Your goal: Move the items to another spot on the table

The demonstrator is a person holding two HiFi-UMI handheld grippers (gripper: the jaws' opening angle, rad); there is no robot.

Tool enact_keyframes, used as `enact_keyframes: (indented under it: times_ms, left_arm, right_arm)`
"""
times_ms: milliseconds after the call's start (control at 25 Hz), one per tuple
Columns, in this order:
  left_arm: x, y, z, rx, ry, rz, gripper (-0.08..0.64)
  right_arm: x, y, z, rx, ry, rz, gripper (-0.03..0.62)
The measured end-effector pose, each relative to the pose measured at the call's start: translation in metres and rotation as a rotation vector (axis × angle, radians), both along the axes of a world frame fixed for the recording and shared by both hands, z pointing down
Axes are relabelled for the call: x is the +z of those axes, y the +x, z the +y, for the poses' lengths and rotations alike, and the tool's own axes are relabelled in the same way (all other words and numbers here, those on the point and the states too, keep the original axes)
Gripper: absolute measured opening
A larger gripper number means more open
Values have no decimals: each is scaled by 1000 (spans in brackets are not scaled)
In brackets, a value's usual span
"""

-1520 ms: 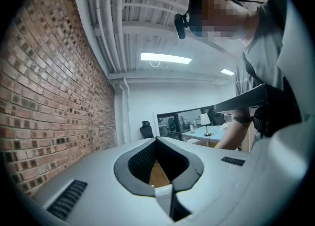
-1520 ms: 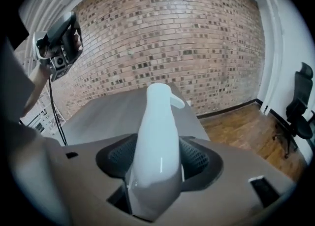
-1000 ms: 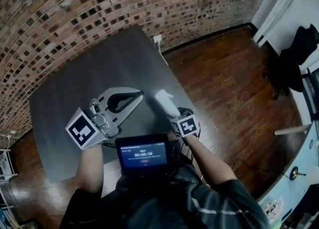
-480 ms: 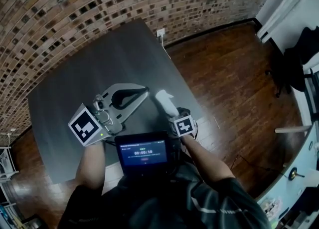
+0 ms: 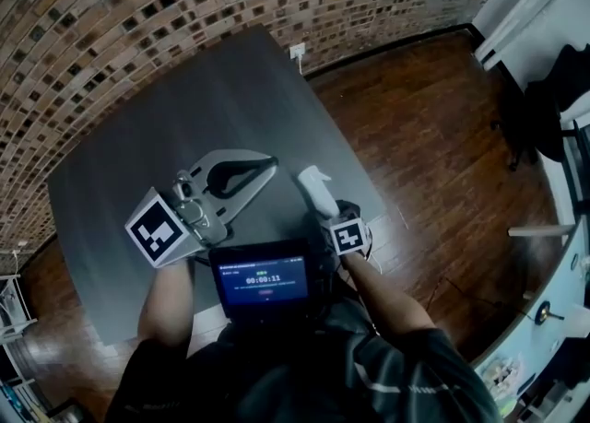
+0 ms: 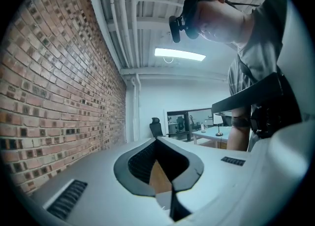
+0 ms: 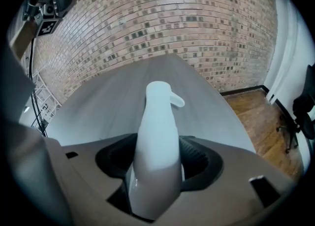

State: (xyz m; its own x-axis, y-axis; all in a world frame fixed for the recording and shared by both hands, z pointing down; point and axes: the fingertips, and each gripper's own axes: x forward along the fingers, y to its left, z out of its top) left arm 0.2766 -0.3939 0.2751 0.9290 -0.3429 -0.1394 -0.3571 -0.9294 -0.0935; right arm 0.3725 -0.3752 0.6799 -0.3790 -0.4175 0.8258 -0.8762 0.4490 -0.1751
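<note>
firmly, right gripper (image 7: pixel 156 167) clasps white spray bottle (image 7: pixel 157 121).

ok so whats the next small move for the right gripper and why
Probably lower the right gripper until the white spray bottle stands on the grey table, then open the jaws. They are clamped on the bottle's body, and bare tabletop lies beneath it near the table's right edge. Whether its base touches the table yet cannot be told.
</note>
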Motion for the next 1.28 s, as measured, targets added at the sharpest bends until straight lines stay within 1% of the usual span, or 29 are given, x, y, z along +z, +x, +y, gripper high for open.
enact_keyframes:
  times_ms: [160, 320, 440, 480, 520, 640, 880, 1080, 1280]
  left_arm:
    - [1, 0, -2, 1, 9, -7, -6]
    - [-3, -1, -1, -9, 9, 5, -6]
    - [-2, 0, 2, -8, 13, -5, -6]
    - [-2, 0, 4, -9, 13, -10, -6]
    - [-2, 0, 5, -9, 14, -11, -6]
    - [-7, 0, 7, -14, 24, -5, -6]
    - [-12, 5, 14, -17, 40, -9, -6]
    - [-19, 8, 20, -19, 56, -7, -6]
    - [-24, 9, 23, -30, 71, -6, -6]
  right_arm:
    - [1, -1, -3, 8, 0, -17, 278]
    - [1, -3, -3, -11, 12, 22, 281]
    - [0, -2, -4, -6, 20, 27, 282]
    - [0, -2, -4, -7, 23, 24, 289]
    - [-2, -2, -5, -9, 28, 21, 310]
    - [-6, 2, -4, -18, 35, 26, 330]
    - [-22, 2, -5, -23, 62, -26, 330]
    - [-20, 20, 3, 7, 52, -29, 330]
    - [-59, 24, -3, 19, 147, -107, 330]
